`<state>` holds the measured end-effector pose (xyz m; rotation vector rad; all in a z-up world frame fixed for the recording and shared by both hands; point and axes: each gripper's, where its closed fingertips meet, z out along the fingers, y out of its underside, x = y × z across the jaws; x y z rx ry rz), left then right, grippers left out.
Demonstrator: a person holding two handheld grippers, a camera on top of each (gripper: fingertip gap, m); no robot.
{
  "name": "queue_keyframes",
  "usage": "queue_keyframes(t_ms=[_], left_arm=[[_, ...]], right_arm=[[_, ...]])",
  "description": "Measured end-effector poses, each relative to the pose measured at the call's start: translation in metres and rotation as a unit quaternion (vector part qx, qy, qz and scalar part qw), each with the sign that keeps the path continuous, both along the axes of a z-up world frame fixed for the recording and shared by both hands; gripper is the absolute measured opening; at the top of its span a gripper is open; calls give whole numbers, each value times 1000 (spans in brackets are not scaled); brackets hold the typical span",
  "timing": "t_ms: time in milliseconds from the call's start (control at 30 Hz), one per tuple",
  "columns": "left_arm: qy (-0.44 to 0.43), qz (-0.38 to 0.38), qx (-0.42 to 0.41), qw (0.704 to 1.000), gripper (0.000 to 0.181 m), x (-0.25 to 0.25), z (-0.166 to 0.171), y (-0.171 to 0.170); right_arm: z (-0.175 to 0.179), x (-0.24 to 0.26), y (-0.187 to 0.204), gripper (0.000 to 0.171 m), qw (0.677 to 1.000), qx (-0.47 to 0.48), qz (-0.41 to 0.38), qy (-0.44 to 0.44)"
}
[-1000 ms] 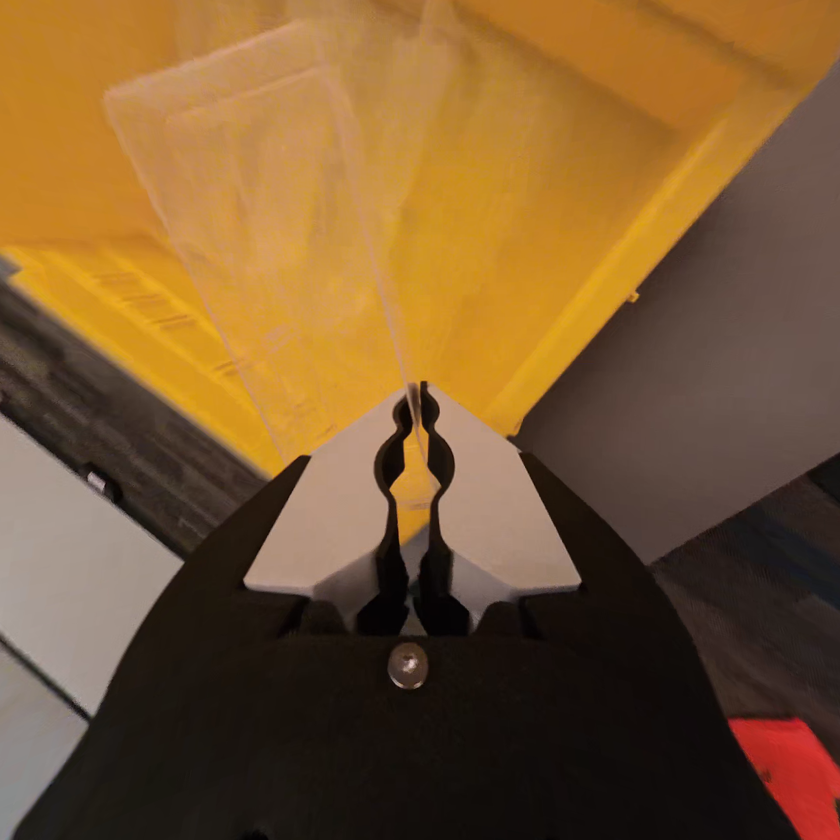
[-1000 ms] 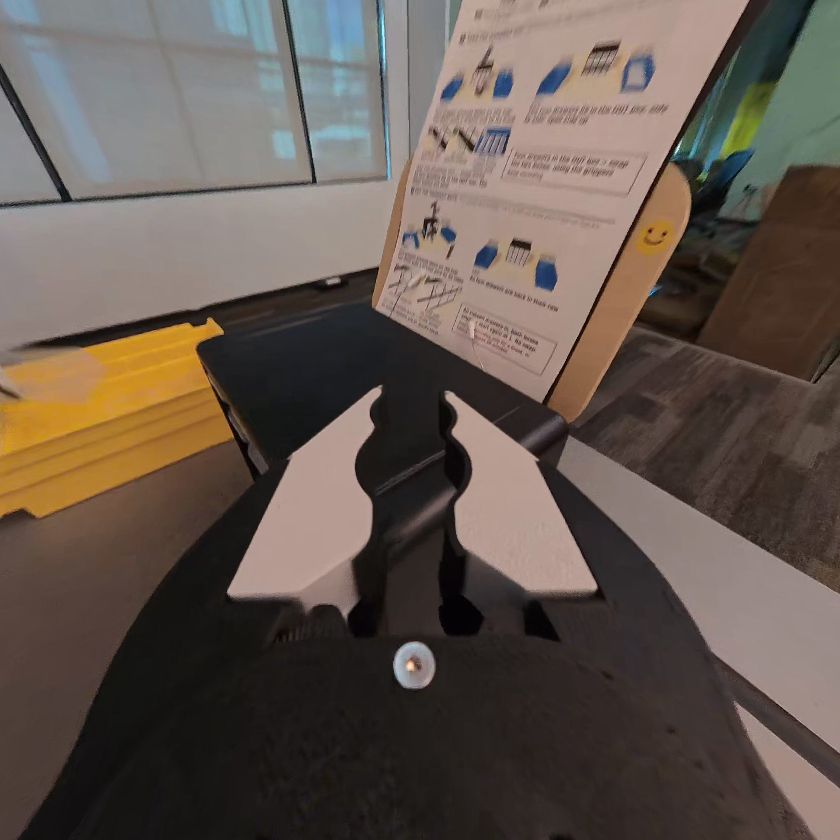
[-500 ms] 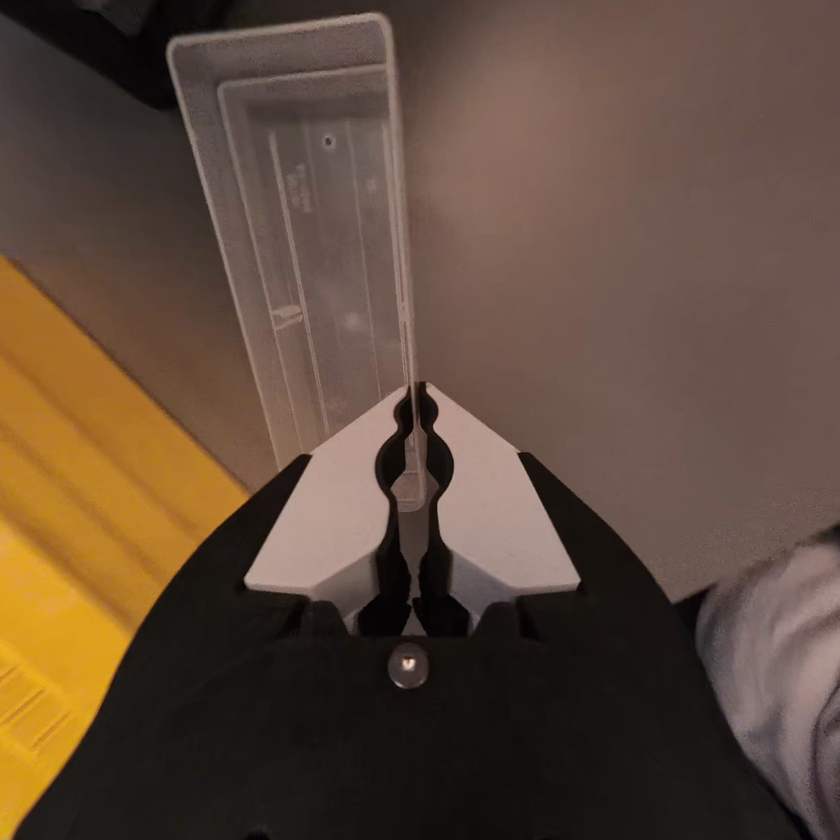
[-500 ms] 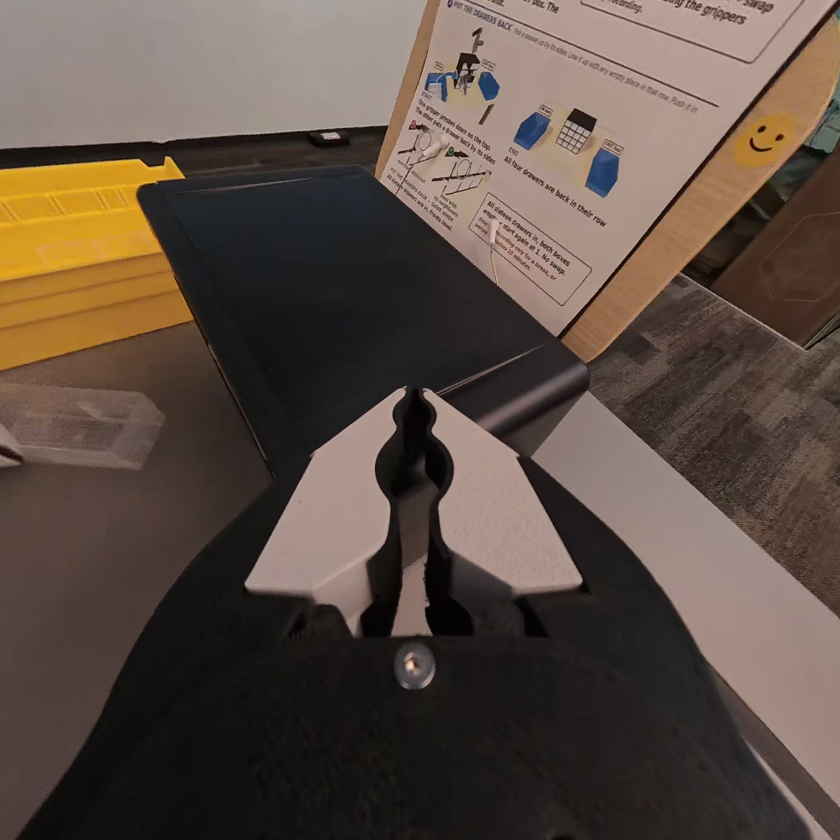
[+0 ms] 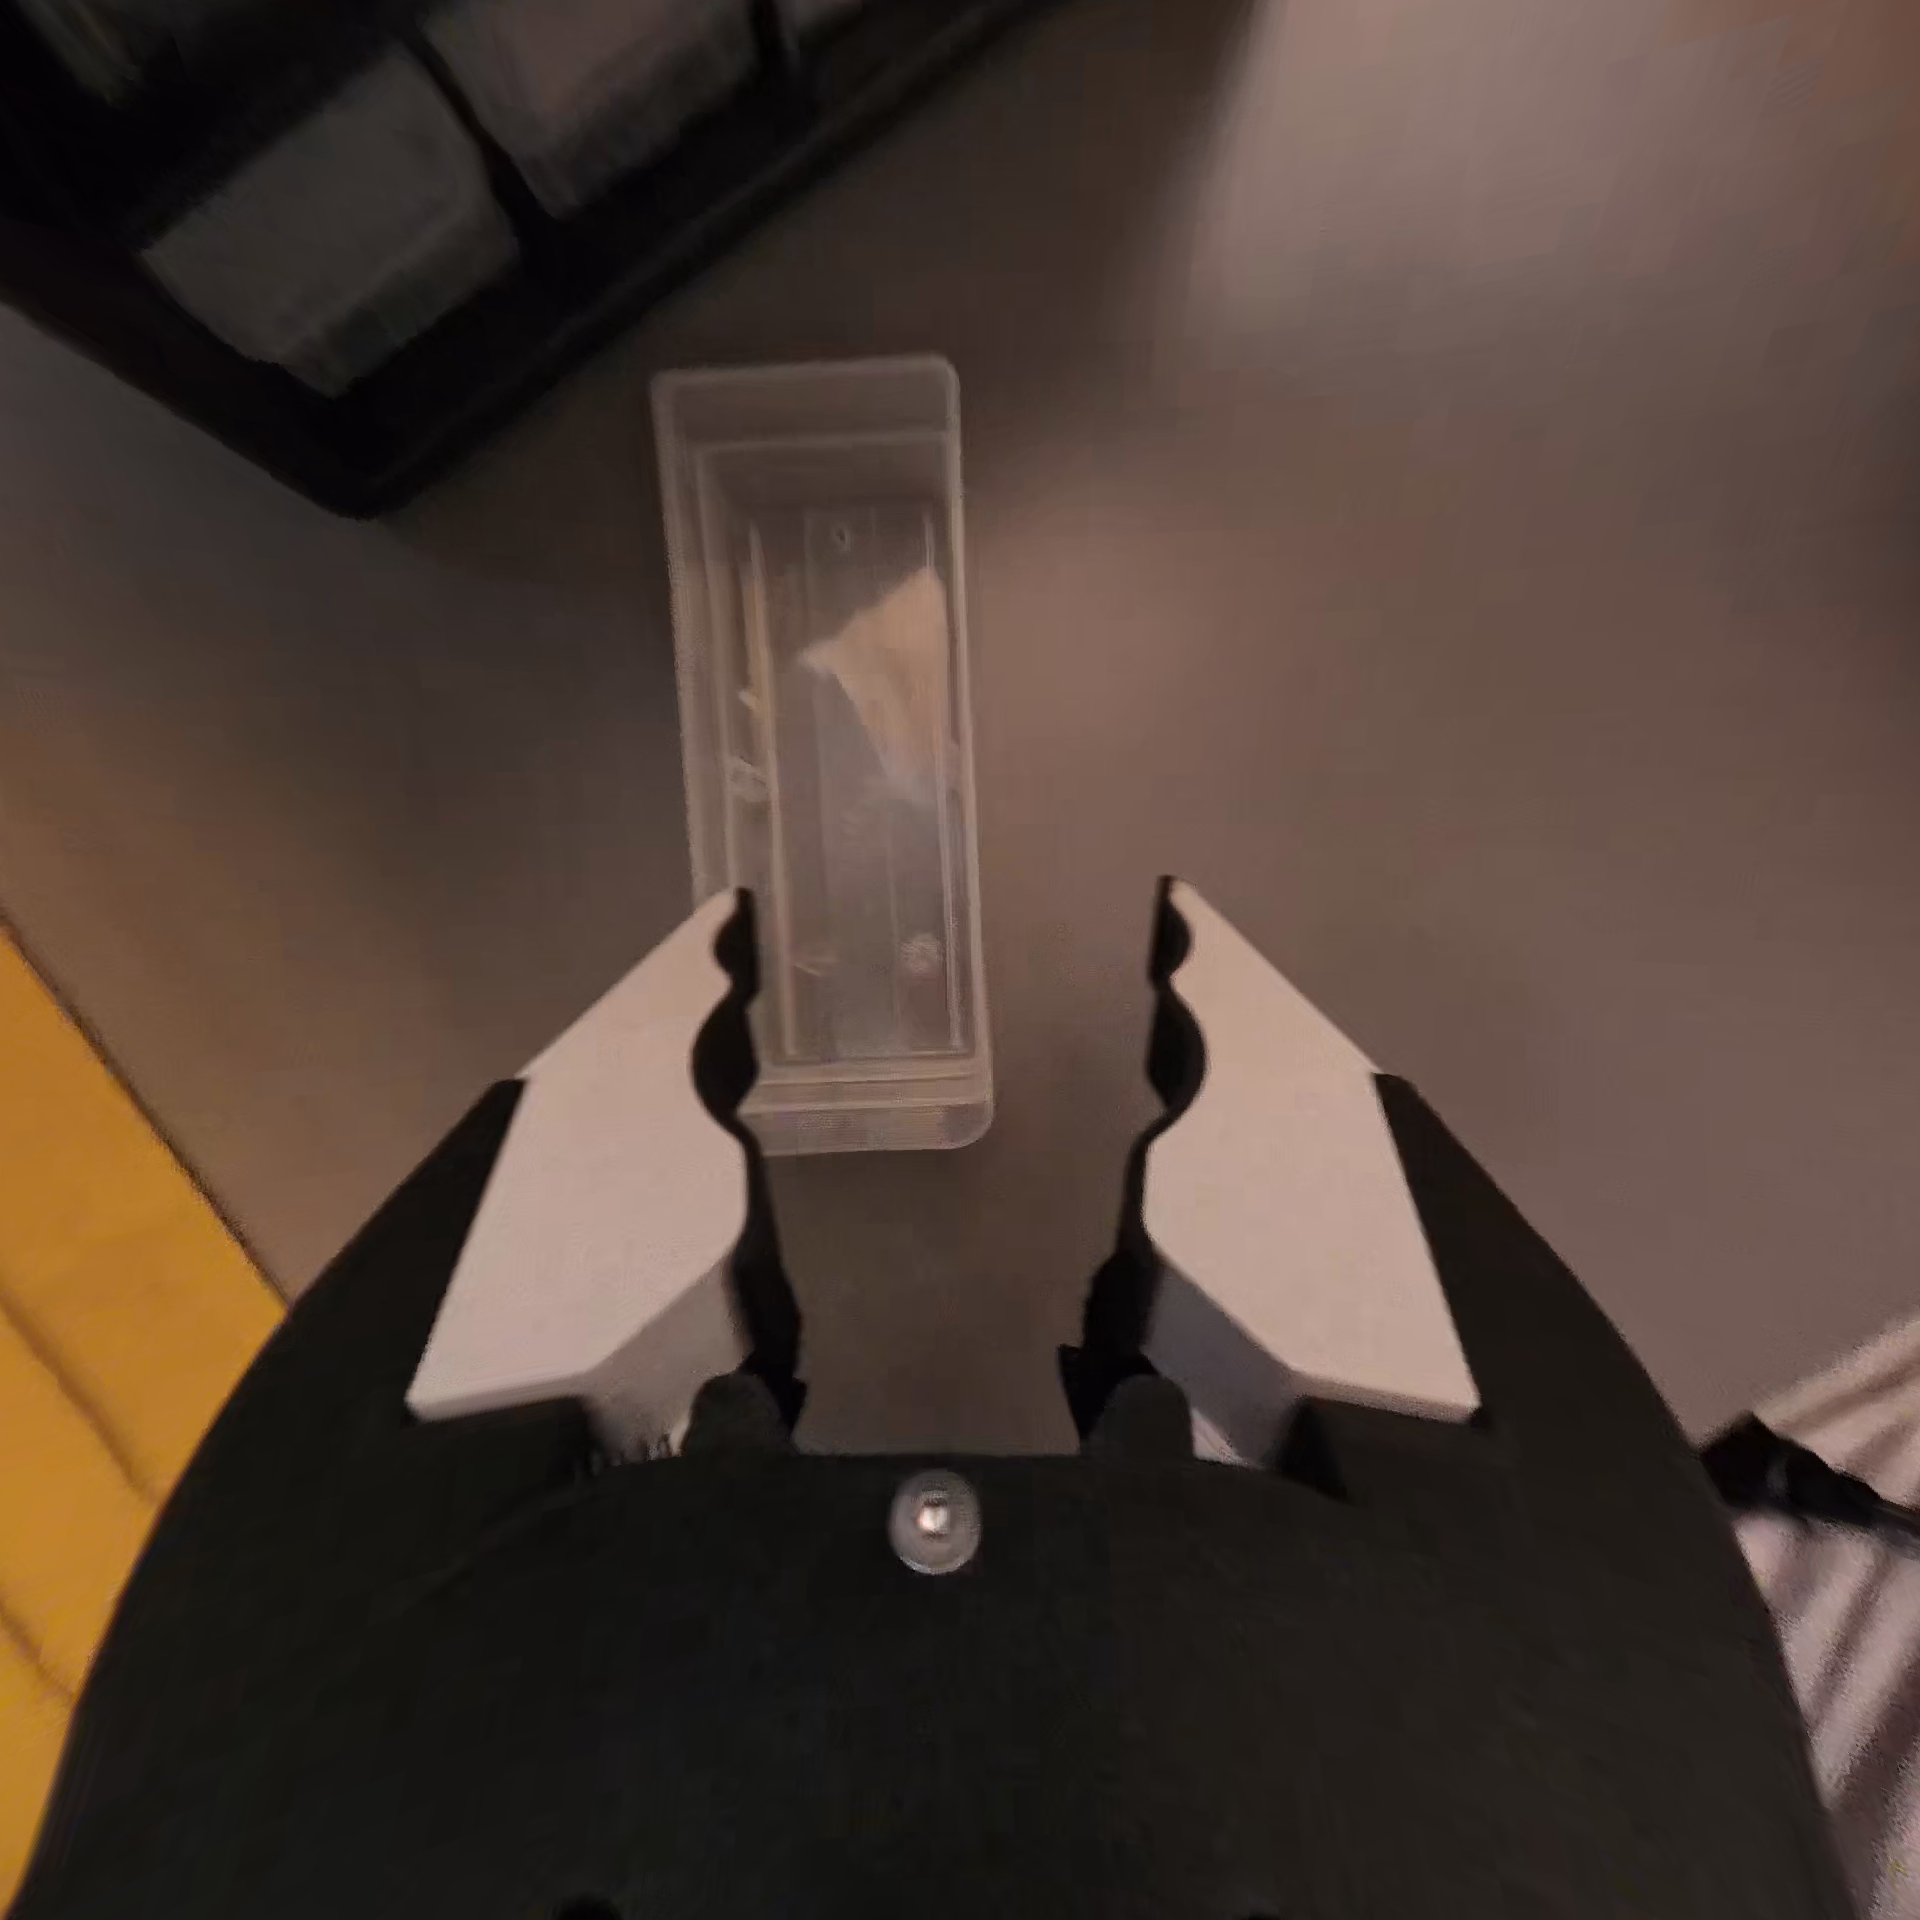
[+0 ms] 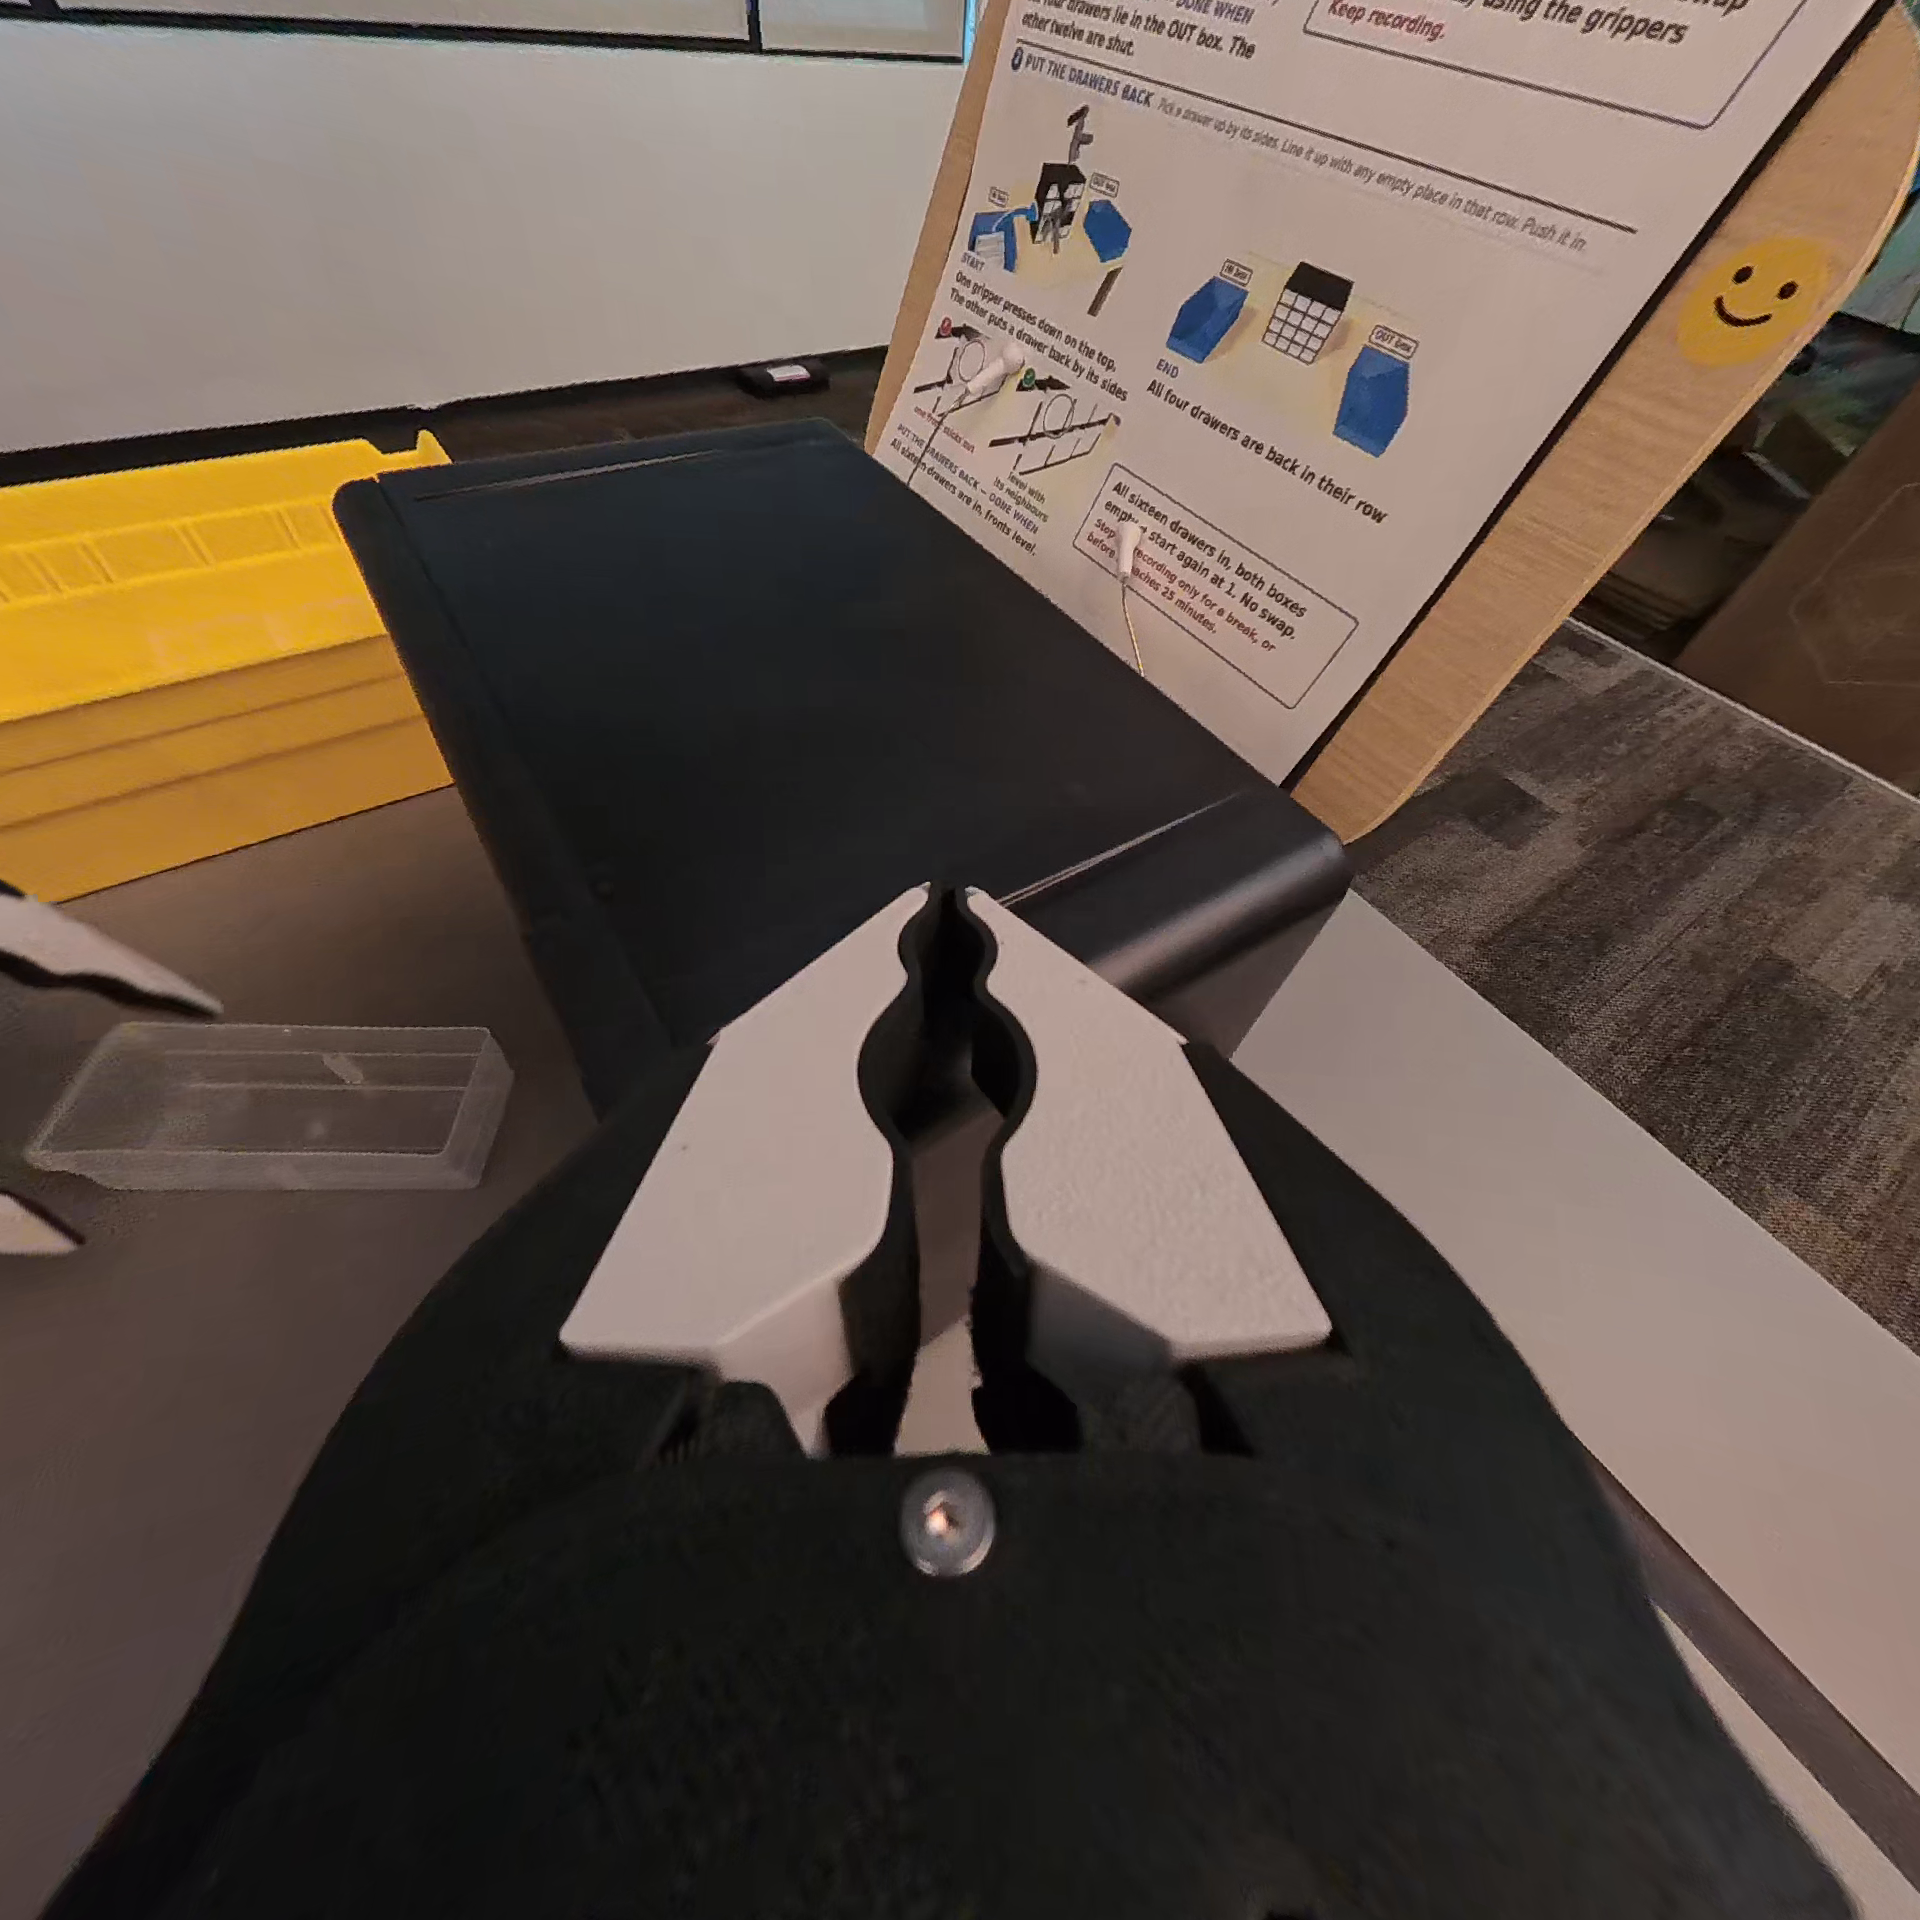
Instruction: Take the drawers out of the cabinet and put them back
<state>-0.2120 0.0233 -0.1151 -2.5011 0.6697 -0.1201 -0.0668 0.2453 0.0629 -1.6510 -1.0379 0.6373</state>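
Note:
A clear plastic drawer (image 5: 831, 748) lies open side up on the dark table, its near end between my left gripper's fingers. My left gripper (image 5: 951, 894) is open and holds nothing. The black cabinet (image 5: 312, 208) with clear drawer fronts is at the upper left of the left wrist view. In the right wrist view the same drawer (image 6: 270, 1107) lies left of the cabinet (image 6: 790, 707), and the left gripper's fingers (image 6: 83, 966) show at the left edge. My right gripper (image 6: 948, 896) is shut and empty, over the cabinet's near top edge.
A yellow bin (image 6: 187, 634) stands left of and behind the cabinet and shows in the left wrist view (image 5: 94, 1278). An instruction board (image 6: 1351, 343) leans behind the cabinet. The table's light edge (image 6: 1507, 1247) runs at the right, with grey carpet (image 6: 1683, 831) beyond.
My left gripper carried the drawer from over the yellow bin to the table, set it down and opened. My right gripper shut and moved down toward the cabinet top.

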Motion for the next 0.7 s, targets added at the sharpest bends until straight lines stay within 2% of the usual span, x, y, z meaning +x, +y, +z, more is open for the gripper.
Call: queue_keyframes(t_ms=[33,133,367,400,467,567,700], left_arm=[[12,15,22,1000,85,-8,3,3],[45,55,40,997,91,-31,-3,10],[20,64,-5,998,97,-26,-30,6],[23,63,-12,998,93,-26,-33,4],[30,53,-20,998,68,-24,-38,3],[33,51,-29,998,65,-25,-39,3],[-23,59,-19,998,63,-18,-22,9]], right_arm=[[0,0,0,0,1000,-1,1,2],[0,0,0,0,1000,-4,4,7],[0,0,0,0,1000,-6,6,14],[0,0,0,0,1000,-6,6,13],[0,0,0,0,1000,-7,5,13],[0,0,0,0,1000,-9,7,15],[0,0,0,0,999,-14,13,25]])
